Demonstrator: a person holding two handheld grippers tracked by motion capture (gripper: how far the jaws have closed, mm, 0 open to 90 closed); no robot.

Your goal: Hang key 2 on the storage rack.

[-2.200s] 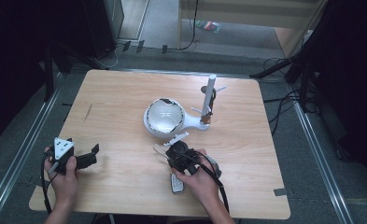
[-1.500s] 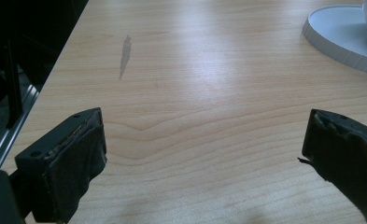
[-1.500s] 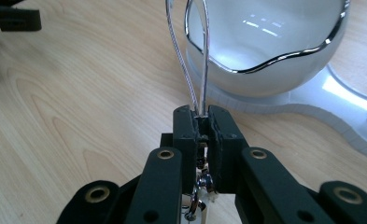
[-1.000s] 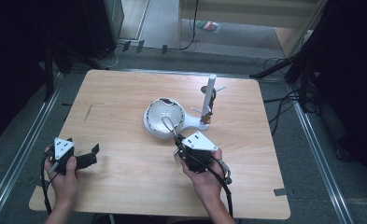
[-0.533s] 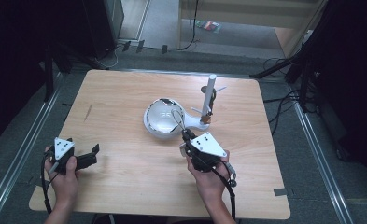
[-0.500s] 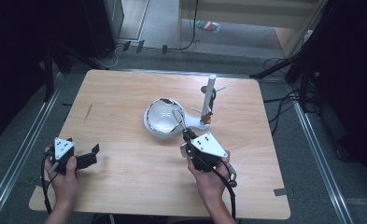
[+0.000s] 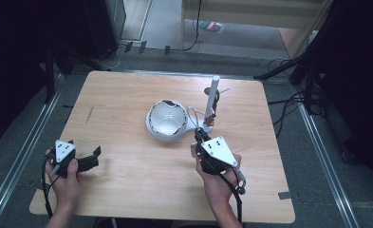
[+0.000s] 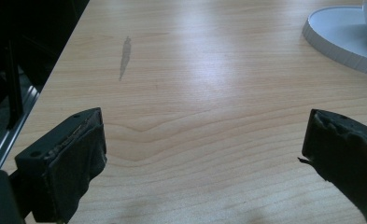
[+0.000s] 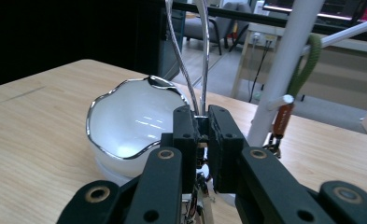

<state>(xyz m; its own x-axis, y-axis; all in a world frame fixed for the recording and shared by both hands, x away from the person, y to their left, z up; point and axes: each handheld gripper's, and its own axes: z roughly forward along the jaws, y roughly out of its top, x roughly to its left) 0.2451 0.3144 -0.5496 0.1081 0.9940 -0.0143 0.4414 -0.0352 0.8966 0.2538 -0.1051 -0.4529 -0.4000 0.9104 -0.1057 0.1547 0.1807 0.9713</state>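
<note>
My right fingers [image 9: 203,135] were clamped on the wire loop [image 9: 190,60] beside the bowl [image 9: 130,123], not yet placed; left fingers [image 8: 200,158] stood apart, idle.

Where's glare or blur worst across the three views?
High view: surroundings fall to black, a bright spot on the white bowl. Left gripper view: a broad sheen on the table, the tool's pads soft. Right gripper view: a bright background, highlights inside the bowl.

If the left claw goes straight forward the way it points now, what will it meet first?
Probably nothing soon: the left claw, open, faces bare table. The white round base lies far ahead and to the right of its line, so it would likely pass beside it, though depth is uncertain.
</note>
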